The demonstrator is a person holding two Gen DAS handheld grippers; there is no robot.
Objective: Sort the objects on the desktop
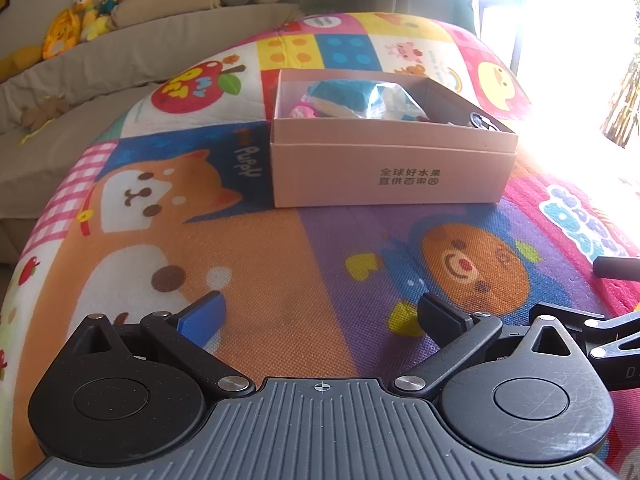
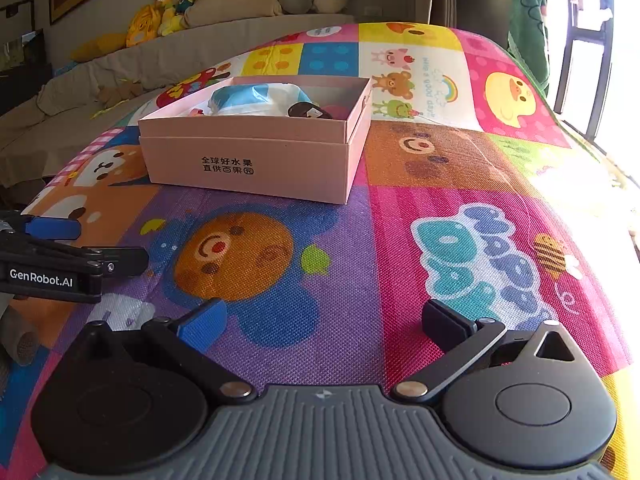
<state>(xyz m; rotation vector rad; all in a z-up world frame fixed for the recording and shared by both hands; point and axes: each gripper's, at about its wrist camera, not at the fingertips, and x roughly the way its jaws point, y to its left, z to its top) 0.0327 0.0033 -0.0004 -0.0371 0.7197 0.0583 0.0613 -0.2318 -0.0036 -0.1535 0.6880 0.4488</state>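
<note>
Left wrist view first: the left claw (image 1: pixel 320 312) is spread wide with nothing between its blue and black fingers, hovering low over the cartoon play mat (image 1: pixel 256 264). Straight ahead sits the pink cardboard box (image 1: pixel 390 174), open-topped, with a blue-and-white wrapped packet (image 1: pixel 352 94) and a small round dark object (image 1: pixel 482 121) already inside. I see no loose items on the mat from here, so the sorting looks close to finished. Strong window glare (image 1: pixel 560 40) washes out the right side; anything lying there could be missed.

Right wrist view next: the right claw (image 2: pixel 320 318) is also wide apart and empty, near the mat and well short of the box (image 2: pixel 248 168). The left claw's body (image 2: pixel 52 264) shows at the left edge, close alongside. That closeness seems to me the main risk: if both move toward the box at once, they could knock together. The box is light cardboard on a soft mat, so a claw clipping its rim would likely push or tip it. The packet (image 2: pixel 248 98) rises near the rim and could snag.
</note>
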